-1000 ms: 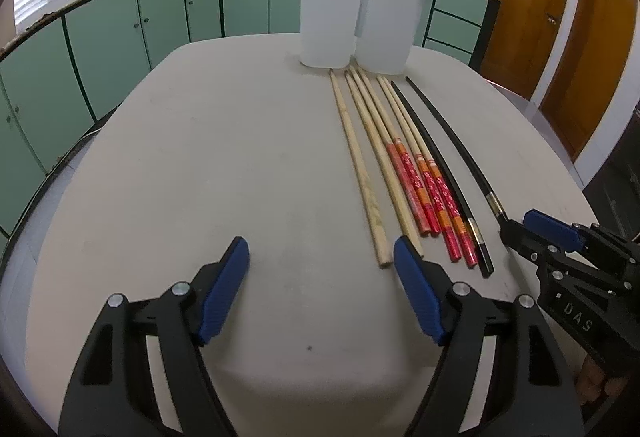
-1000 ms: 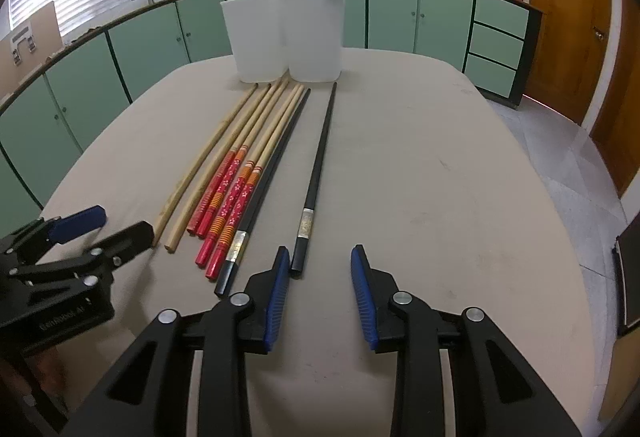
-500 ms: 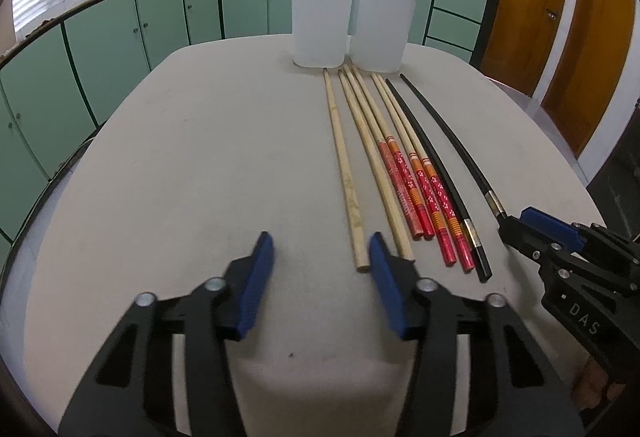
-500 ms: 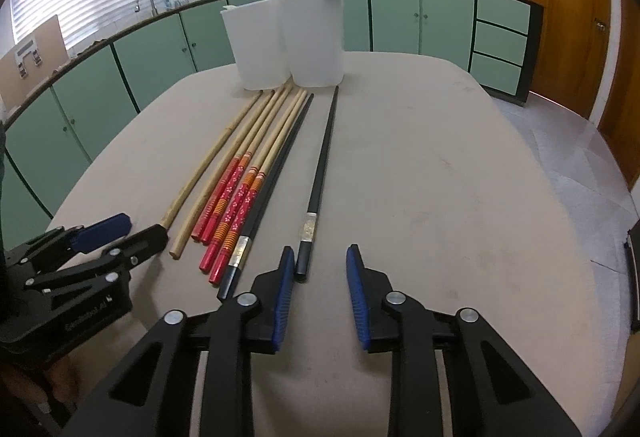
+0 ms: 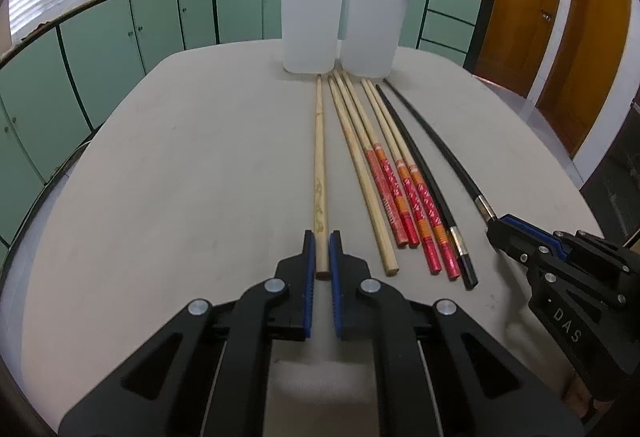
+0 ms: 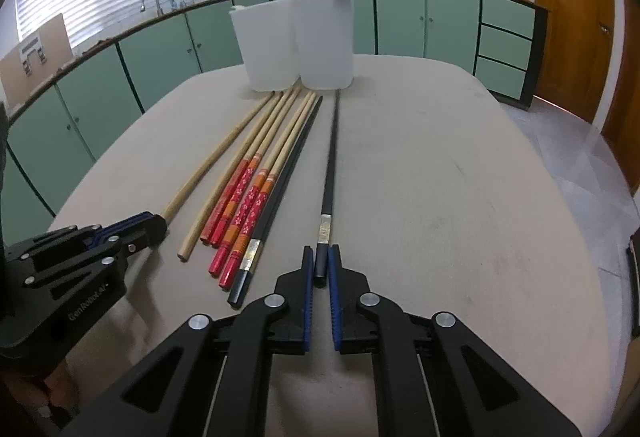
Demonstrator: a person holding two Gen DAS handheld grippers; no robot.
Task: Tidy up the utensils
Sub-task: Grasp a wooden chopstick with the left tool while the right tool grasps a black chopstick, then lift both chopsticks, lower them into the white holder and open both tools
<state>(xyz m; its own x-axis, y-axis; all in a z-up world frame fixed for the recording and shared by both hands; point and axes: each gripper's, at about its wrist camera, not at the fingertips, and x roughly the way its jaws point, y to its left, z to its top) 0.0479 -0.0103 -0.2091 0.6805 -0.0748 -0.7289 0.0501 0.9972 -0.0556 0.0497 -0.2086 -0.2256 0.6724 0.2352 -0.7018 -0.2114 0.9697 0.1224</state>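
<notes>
Chopsticks pinched at both ends of the row — left gripper (image 5: 322, 251) clamps the pale wooden one (image 5: 319, 165), right gripper (image 6: 320, 263) the black one (image 6: 330, 165) — next, lift toward the white tubs (image 5: 308, 25).

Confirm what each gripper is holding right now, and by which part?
Left gripper: shut on the plain wooden chopstick, at its near end. Right gripper: shut on the separate black chopstick, at its near end below the metal band.

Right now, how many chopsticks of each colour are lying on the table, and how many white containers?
Plain wooden chopsticks: 2
Red-handled chopsticks: 4
Black chopsticks: 2
White containers: 2
Total: 8 chopsticks and 2 containers, 10 things.
</notes>
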